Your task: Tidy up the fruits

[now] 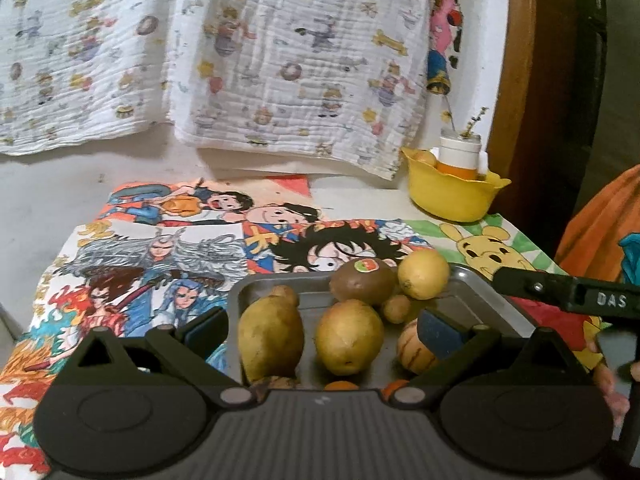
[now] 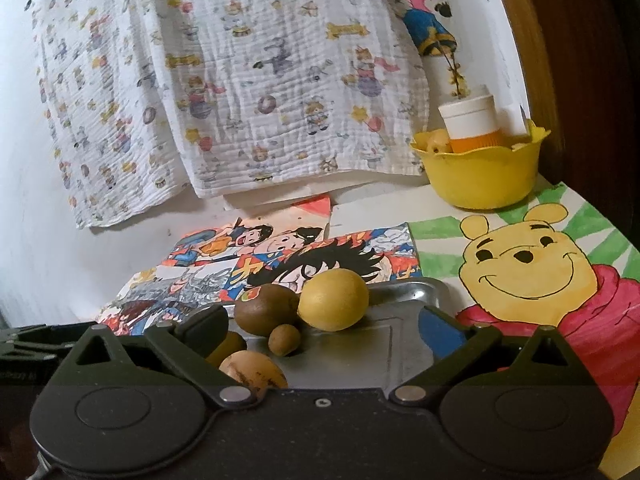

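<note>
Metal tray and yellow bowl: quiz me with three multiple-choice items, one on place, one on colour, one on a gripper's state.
1. Where does the kiwi with the sticker lie?
A. in the yellow bowl
B. on the metal tray
C. on the hanging cloth

2. What colour is the bowl holding the white-capped bottle?
A. yellow
B. blue
C. white

3. How does the right gripper stand?
A. shut on a lemon
B. shut, empty
C. open, holding nothing

Answers: 1 B, it rests on the metal tray beside a lemon; 2 A, its scalloped rim and wall are yellow; 3 C, its fingers stand wide apart without pressing any fruit.
</note>
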Available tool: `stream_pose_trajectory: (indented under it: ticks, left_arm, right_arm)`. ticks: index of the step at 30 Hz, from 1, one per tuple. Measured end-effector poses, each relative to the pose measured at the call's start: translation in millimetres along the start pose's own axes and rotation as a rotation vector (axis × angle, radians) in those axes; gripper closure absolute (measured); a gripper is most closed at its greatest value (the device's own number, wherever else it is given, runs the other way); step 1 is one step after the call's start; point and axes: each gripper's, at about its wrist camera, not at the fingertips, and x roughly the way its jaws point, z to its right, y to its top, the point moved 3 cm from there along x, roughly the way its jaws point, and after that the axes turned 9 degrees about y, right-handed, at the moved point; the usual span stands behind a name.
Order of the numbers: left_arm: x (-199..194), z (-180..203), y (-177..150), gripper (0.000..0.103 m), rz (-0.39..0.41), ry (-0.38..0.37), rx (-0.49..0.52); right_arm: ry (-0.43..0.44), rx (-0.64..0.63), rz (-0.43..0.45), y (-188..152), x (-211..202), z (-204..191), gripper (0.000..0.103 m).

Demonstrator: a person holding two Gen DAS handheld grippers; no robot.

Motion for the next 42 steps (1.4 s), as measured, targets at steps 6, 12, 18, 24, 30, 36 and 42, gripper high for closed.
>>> stream_pose_trajectory:
  ticks: [6,12,18,24,30,36,42]
  left_arm:
    - [-10.6,-5.6,-4.2,0.000,0.020,0.031,-0.005]
    - [-26.5,-5.9,-12.0,0.000,0.045,0.049,-0.002]
    - [-40.5,-9.1,-22.3,0.000,0.064,0.075,0.005]
    - [-51.0,-13.3,-30.7,0.000,0.080,0.094,0.006]
    - [-57.1,-17.9,-38.4,0.000,0.081,0.101,0.009]
    - [-67.6,-14.6,-46.3,0.000,0.097,0.108,0.041]
    - [-76.4,-12.6,-56.7,0.000,0.096,0.115,0.055]
  right_arm:
    - [-0.013,-0.055,0.006,-6.4,-9.0,-13.2,0.001]
    - [-0.051,-0.122,0.014,-15.2,-20.6,-29.6,0.001]
    - [-0.071,-0.168,0.024,-26.9,-34.2,-44.0,0.001]
    - [-0.068,-0.211,0.033,-37.4,-46.9,-58.4,0.001]
    - [-0.075,-0.263,0.065,-45.4,-62.5,-72.1,0.001]
    - [-0.082,-0.244,0.090,-51.7,-74.7,-73.8,0.001]
    - [-0.091,-0.208,0.109,-57.8,-89.2,-69.6,0.001]
